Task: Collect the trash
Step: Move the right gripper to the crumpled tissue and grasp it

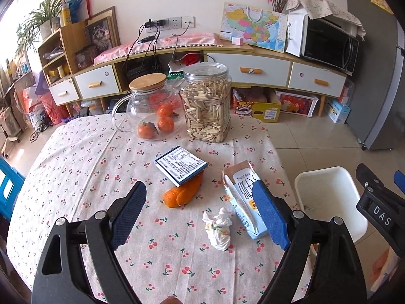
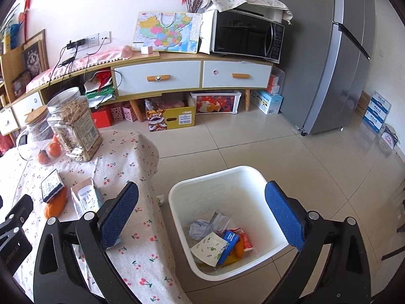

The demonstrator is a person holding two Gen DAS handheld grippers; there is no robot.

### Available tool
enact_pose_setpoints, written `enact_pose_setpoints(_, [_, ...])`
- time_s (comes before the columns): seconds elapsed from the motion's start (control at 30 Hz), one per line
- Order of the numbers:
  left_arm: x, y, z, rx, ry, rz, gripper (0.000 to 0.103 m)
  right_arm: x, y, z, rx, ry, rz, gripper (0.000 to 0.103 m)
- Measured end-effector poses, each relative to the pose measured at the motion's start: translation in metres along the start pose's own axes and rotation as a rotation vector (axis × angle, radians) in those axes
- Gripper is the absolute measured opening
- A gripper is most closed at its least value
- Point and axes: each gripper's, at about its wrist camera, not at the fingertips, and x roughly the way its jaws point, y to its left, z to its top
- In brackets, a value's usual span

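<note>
On the cherry-print tablecloth lie a crumpled white tissue, orange peel under a printed paper packet, and an opened blue-and-white carton. My left gripper hangs open above them, nothing between its blue pads. A white trash bin stands on the floor beside the table, holding wrappers, a tissue and peel. My right gripper is open and empty above the bin. In the left wrist view the bin and the right gripper's fingers show at the right.
A glass jug with tangerines and a plastic jar of seeds stand at the table's far side. Beyond are a low cabinet, a microwave, a fridge and boxes on the tiled floor.
</note>
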Motion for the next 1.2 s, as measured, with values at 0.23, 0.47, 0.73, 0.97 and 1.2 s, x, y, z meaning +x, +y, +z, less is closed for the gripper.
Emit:
enact_pose_setpoints(0.23, [0.005,0.041,-0.003,-0.041,0.008,0.034,0.084,-0.006,0.044,-0.011,-0.056,0.010,0.066,0.096])
enact_pose_setpoints(0.47, [0.010,0.090,-0.010,-0.112,0.032,0.071,0.084,-0.003,0.094,-0.025,-0.150,0.063,0.147,0.096])
enact_pose_setpoints(0.73, [0.012,0.134,-0.016,-0.148,0.050,0.108,0.084,0.008,0.154,-0.051,-0.272,0.168,0.251,0.096])
enact_pose_setpoints(0.97, [0.014,0.159,-0.018,-0.182,0.070,0.120,0.084,0.027,0.183,-0.070,-0.326,0.272,0.280,0.096])
enact_pose_setpoints(1.2, [0.015,0.161,-0.018,-0.187,0.074,0.118,0.084,0.014,0.201,-0.076,-0.462,0.165,0.210,0.091])
